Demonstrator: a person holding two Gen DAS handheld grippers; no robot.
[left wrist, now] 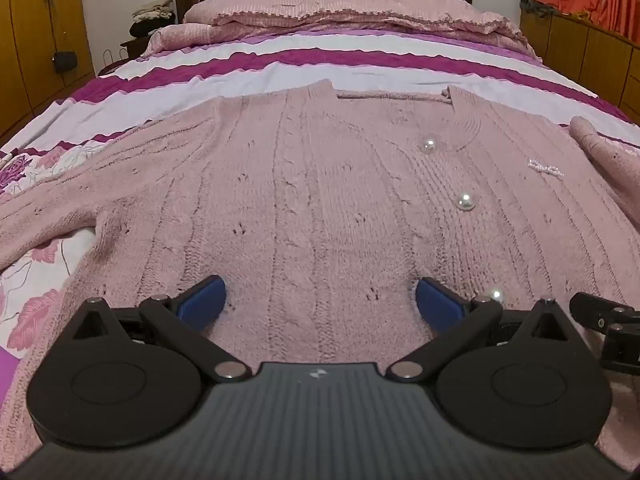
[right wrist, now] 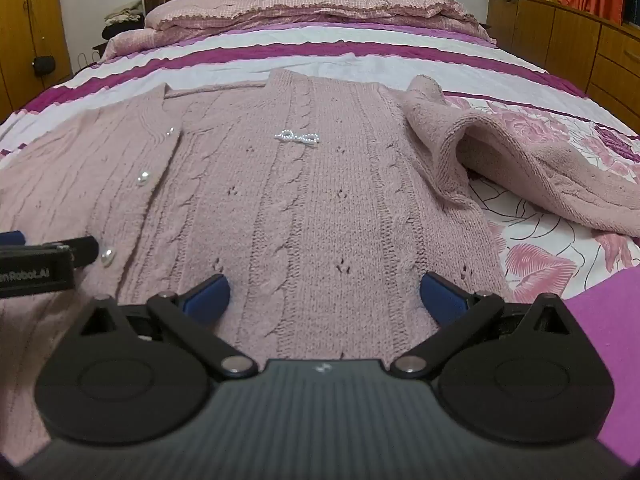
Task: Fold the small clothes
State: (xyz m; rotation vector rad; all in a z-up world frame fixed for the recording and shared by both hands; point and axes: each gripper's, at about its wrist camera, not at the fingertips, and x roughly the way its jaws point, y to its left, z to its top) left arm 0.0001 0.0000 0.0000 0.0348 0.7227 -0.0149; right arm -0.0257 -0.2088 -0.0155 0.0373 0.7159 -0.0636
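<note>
A pink cable-knit cardigan [left wrist: 304,184] with pearl buttons [left wrist: 465,201] lies flat, front up, on the bed; it also shows in the right wrist view [right wrist: 320,200]. My left gripper [left wrist: 320,300] is open and empty, low over the hem on the cardigan's left half. My right gripper [right wrist: 324,296] is open and empty, low over the hem on the right half. The right sleeve [right wrist: 520,160] lies bunched and folded at the right. The left sleeve [left wrist: 44,216] stretches out to the left. A small beaded bow [right wrist: 297,136] sits on the chest.
The bed has a purple, white and floral sheet [right wrist: 552,256] and a rolled pink quilt [left wrist: 340,12] by the headboard. Wooden cabinets [right wrist: 568,32] stand to the right, a wardrobe [left wrist: 32,40] to the left. The other gripper's black body shows at the left edge of the right wrist view [right wrist: 40,264].
</note>
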